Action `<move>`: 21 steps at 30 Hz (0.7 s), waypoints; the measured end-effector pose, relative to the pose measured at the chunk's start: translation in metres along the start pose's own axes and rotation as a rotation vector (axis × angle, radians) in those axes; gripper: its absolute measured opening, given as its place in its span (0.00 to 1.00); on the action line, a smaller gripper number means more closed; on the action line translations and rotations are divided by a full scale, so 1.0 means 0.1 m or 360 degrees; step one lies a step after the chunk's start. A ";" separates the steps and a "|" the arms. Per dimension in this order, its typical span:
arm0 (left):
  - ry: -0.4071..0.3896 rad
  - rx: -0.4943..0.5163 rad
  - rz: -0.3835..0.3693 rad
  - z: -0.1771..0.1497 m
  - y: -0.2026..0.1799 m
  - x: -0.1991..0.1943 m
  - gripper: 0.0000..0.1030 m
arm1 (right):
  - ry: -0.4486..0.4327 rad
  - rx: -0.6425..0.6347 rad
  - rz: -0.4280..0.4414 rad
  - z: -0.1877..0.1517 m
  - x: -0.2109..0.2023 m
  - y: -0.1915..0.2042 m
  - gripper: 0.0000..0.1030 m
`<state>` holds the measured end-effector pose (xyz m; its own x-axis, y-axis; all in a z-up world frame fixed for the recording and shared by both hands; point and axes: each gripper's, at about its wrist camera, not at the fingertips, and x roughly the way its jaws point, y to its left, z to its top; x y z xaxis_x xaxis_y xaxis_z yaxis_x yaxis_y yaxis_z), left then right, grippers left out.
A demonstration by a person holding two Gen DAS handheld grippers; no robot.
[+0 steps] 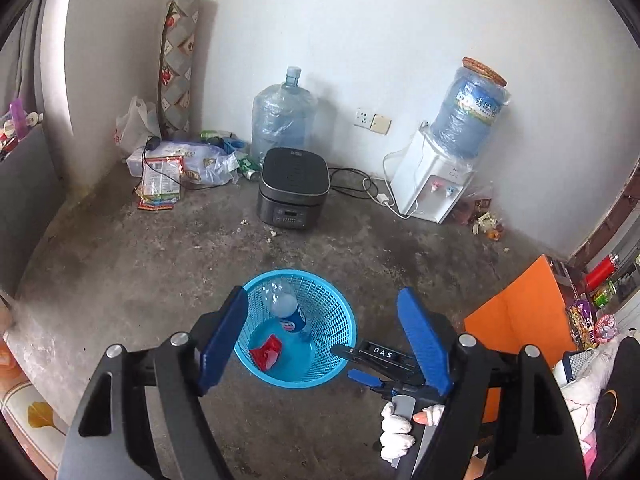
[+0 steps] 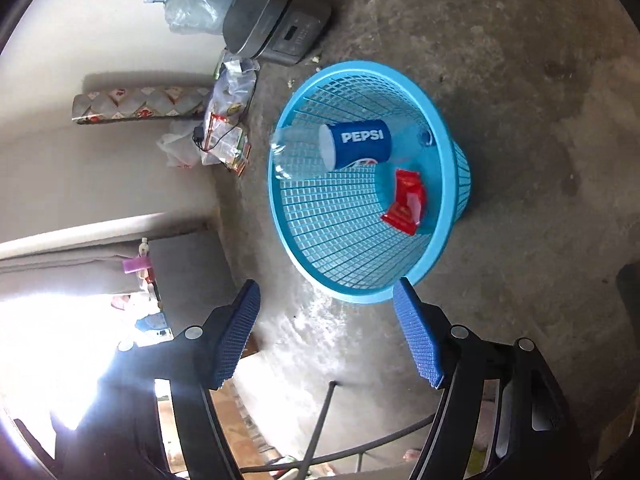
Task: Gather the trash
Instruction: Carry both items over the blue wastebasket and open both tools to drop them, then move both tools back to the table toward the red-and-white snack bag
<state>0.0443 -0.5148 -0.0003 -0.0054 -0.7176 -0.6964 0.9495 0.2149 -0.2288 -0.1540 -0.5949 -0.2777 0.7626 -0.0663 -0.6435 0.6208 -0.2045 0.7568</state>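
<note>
Your right gripper (image 2: 326, 334) is hanging over the concrete floor (image 2: 520, 120) with its blue pads spread wide and nothing between them. Just past the fingertips sits the blue mesh basket (image 2: 344, 220). Inside it there's a Pepsi bottle (image 2: 356, 148) lying on its side and a red wrapper (image 2: 406, 202) down near the bottom. Grey rice cooker (image 2: 272, 20) is further back by the wall.
</note>
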 end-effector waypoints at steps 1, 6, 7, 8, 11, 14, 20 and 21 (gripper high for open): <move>-0.0019 0.0011 0.0006 -0.02 -0.01 -0.10 0.73 | -0.0022 -0.0032 -0.0003 -0.04 -0.03 0.03 0.65; -0.0126 -0.0038 0.0008 -0.09 0.04 -0.66 0.73 | -0.0164 -0.0290 -0.0003 -0.30 -0.27 0.41 0.64; -0.0150 -0.0051 0.0021 -0.11 0.05 -0.77 0.73 | -0.0197 -0.0355 -0.0002 -0.37 -0.33 0.51 0.64; -0.0170 -0.0064 0.0031 -0.13 0.07 -0.89 0.73 | -0.0232 -0.0425 -0.0004 -0.45 -0.39 0.60 0.64; -0.0230 -0.0096 0.0090 -0.23 0.15 -1.22 0.73 | -0.0343 -0.0659 -0.0028 -0.71 -0.61 0.92 0.65; -0.0261 -0.0120 0.0178 -0.35 0.22 -1.52 0.73 | -0.0442 -0.0882 -0.0041 -0.99 -0.80 1.22 0.71; -0.0321 -0.0120 0.0356 -0.61 0.40 -2.11 0.73 | -0.0649 -0.1309 -0.0039 -1.59 -1.12 1.76 0.83; -0.0336 -0.0124 0.0385 -0.66 0.42 -2.22 0.73 | -0.0686 -0.1373 -0.0033 -1.69 -1.17 1.82 0.86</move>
<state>0.0647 -0.3026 0.0997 0.2901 -0.7594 -0.5824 0.8883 0.4401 -0.1313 -0.0992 -0.4588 -0.0456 0.7245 -0.4587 -0.5144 0.6844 0.5673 0.4580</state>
